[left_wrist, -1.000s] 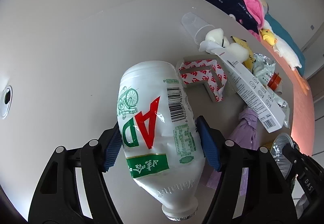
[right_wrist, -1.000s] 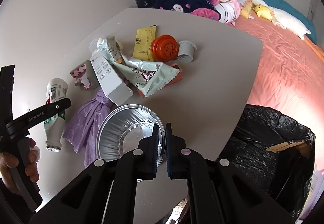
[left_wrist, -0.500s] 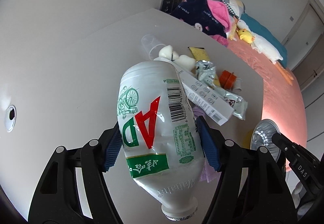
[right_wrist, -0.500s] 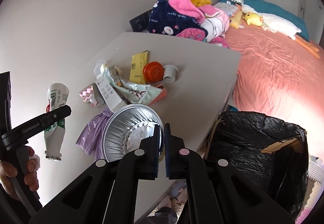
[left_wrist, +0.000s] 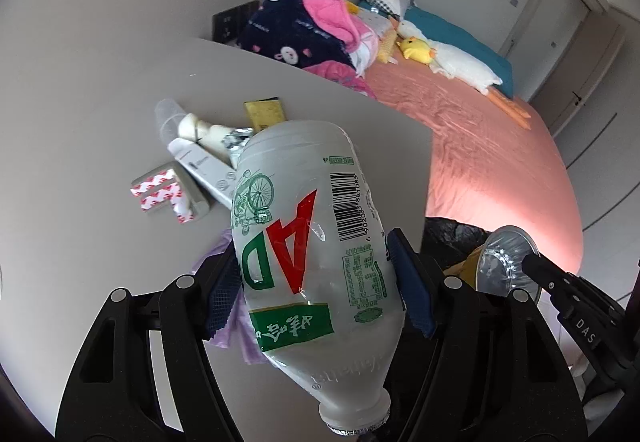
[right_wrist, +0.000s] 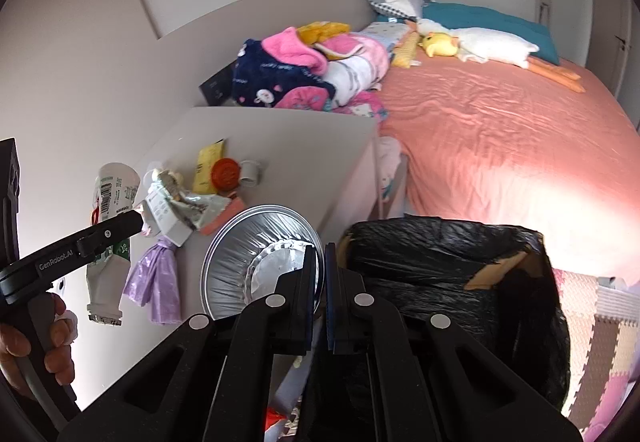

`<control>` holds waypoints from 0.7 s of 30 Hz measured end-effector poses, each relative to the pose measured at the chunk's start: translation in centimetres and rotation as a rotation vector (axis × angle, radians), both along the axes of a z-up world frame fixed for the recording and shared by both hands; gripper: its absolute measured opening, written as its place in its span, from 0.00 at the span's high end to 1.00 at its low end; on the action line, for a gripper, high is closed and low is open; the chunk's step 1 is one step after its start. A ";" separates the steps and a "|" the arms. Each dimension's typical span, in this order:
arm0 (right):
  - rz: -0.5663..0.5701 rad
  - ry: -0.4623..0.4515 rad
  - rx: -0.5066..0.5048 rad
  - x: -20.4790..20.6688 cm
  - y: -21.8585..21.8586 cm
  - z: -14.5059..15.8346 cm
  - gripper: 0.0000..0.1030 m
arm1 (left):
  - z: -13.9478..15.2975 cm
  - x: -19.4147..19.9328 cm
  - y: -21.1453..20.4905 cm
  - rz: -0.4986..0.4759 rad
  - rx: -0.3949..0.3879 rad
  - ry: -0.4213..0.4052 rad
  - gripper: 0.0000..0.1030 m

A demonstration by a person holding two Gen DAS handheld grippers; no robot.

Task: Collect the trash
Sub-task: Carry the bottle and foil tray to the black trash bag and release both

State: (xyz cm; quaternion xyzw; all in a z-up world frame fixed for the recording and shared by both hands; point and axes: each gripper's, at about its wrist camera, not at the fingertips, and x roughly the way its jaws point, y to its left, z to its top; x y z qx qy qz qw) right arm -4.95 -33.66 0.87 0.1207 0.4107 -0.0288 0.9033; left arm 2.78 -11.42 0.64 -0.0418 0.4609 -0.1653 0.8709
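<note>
Both grippers have lifted away from the table since the earlier frame, and the black-lined trash bin (right_wrist: pixel 452 266), only partly seen before, now fills the lower right of the right wrist view. The white AD bottle (left_wrist: pixel 316 242) hangs neck-down in the left gripper (left_wrist: pixel 320 290), whose blue pads press its sides at a middling spread. The right gripper (right_wrist: pixel 318 290) is pinched shut on the rim of the foil pie tin (right_wrist: pixel 256 262), held tilted just beside the bin's near edge, above the table corner. Left on the grey table (right_wrist: pixel 312 146) are a purple bag (right_wrist: pixel 156 282), a white carton (left_wrist: pixel 204 170), a heart-patterned box (left_wrist: pixel 168 194), crumpled silver wrappers (right_wrist: pixel 196 202), a yellow packet (right_wrist: pixel 208 162), an orange lid (right_wrist: pixel 226 174) and a small grey cup (right_wrist: pixel 250 172). Beyond lies the pink bed (right_wrist: pixel 500 146) with piled clothes (right_wrist: pixel 304 70).
</note>
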 end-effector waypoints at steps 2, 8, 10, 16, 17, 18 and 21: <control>-0.026 -0.004 -0.004 -0.7 -0.9 0.1 0.95 | 0.2 -0.1 -1.6 -0.034 -0.005 -0.004 0.35; -0.110 -0.016 -0.007 -2.9 -4.4 0.5 0.95 | 0.7 -0.8 -6.3 -0.134 -0.015 -0.011 0.35; -0.135 -0.021 -0.007 -3.6 -5.7 0.7 0.95 | 0.8 -1.2 -7.6 -0.166 -0.021 -0.008 0.35; -0.207 -0.034 -0.001 -5.4 -8.5 0.9 0.95 | 1.1 -2.1 -11.3 -0.260 -0.020 -0.009 0.35; -0.217 -0.034 0.003 -5.6 -9.0 0.9 0.95 | 1.1 -2.2 -11.9 -0.276 -0.021 -0.005 0.35; -0.232 -0.035 0.009 -6.0 -9.6 0.9 0.95 | 1.0 -2.1 -12.4 -0.290 -0.021 -0.001 0.35; -0.249 -0.037 0.023 -6.5 -10.7 0.9 0.95 | 0.7 -2.3 -13.9 -0.357 -0.033 0.022 0.33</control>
